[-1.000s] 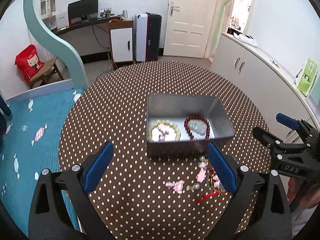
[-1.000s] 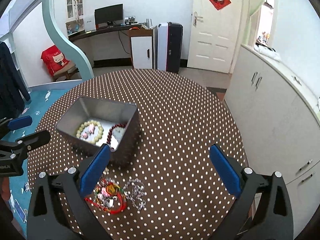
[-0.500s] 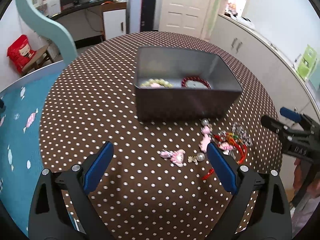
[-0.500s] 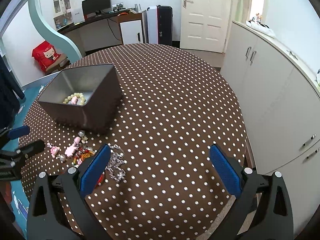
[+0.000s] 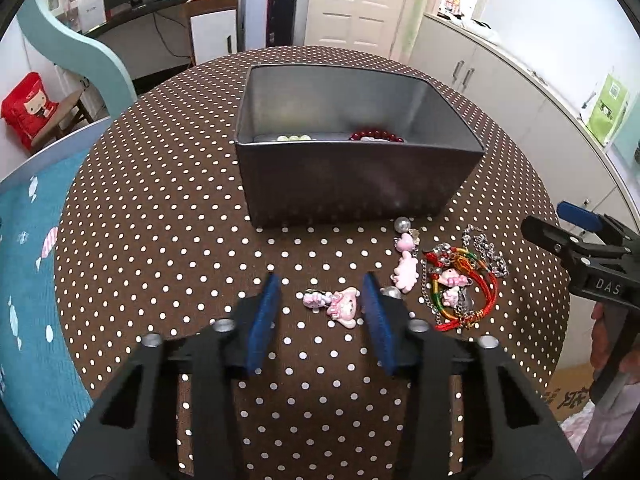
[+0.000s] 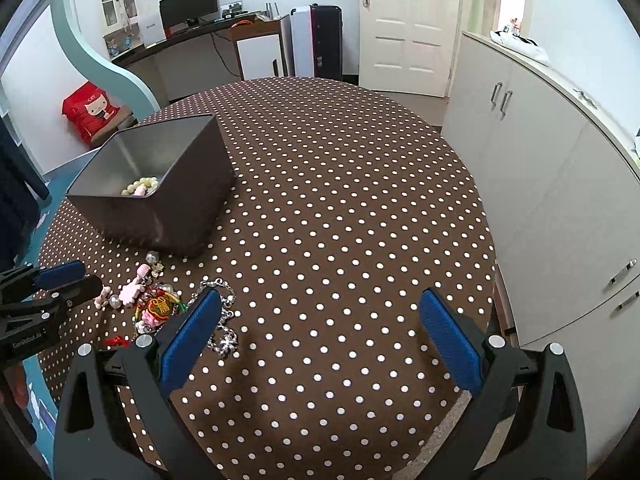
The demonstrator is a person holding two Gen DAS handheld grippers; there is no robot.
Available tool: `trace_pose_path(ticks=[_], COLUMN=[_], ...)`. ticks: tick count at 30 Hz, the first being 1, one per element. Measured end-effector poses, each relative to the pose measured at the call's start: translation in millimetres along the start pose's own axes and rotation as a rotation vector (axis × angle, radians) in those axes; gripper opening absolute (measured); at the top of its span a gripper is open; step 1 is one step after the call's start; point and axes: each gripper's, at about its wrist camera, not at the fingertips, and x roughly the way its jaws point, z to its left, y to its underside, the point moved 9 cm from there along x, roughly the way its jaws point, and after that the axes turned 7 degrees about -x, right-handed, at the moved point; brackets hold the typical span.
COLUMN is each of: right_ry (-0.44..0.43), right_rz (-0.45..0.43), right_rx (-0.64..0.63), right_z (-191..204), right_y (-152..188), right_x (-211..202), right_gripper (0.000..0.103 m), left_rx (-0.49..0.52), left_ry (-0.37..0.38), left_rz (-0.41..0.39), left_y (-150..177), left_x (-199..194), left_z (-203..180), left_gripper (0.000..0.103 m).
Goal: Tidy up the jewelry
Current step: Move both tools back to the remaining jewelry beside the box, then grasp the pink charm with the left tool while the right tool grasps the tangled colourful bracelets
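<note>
A grey metal box (image 5: 352, 184) stands on the polka-dot table (image 5: 160, 208), with a pale green bead bracelet (image 5: 294, 137) and a red bead bracelet (image 5: 376, 135) inside. In front of it lies loose jewelry: a pink charm piece (image 5: 340, 306), more pink charms (image 5: 406, 270), a red-green cord bracelet (image 5: 464, 292) and a silver chain (image 5: 486, 250). My left gripper (image 5: 320, 304) is low over the table, jaws closing around the pink charm piece, the pads not pressing it. My right gripper (image 6: 320, 332) stands wide open over bare cloth, the silver chain (image 6: 222, 320) by its left finger.
The round table's near and right edges drop off close to the grippers. White cabinets (image 6: 540, 168) line the right wall. A blue play mat (image 5: 28, 280) lies on the floor at left. The far half of the table (image 6: 340, 140) holds nothing.
Both grippers have come down toward the table. The left jaws have narrowed from wide open to just outside the pink charm piece. The right jaws stay wide.
</note>
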Motion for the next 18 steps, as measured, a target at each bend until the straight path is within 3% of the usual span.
trace_pose_path(ticks=[1, 5, 11, 18], right_ry=[-0.003, -0.009, -0.060, -0.198], right_rz=[0.000, 0.003, -0.045, -0.126], right_rx=[-0.002, -0.014, -0.014, -0.176], right_z=[2, 6, 19, 81], right_y=[-1, -3, -16, -32], right_x=[0, 2, -9, -28], right_gripper=[0.096, 0.096, 0.096, 0.095], left_rx=[0.000, -0.006, -0.037, -0.049], left_ry=[0.005, 0.012, 0.031, 0.062], left_rz=[0.014, 0.015, 0.006, -0.053], left_y=[2, 6, 4, -10], left_x=[2, 1, -5, -24], left_z=[0, 0, 7, 12], left_gripper=[0.019, 0.015, 0.014, 0.014])
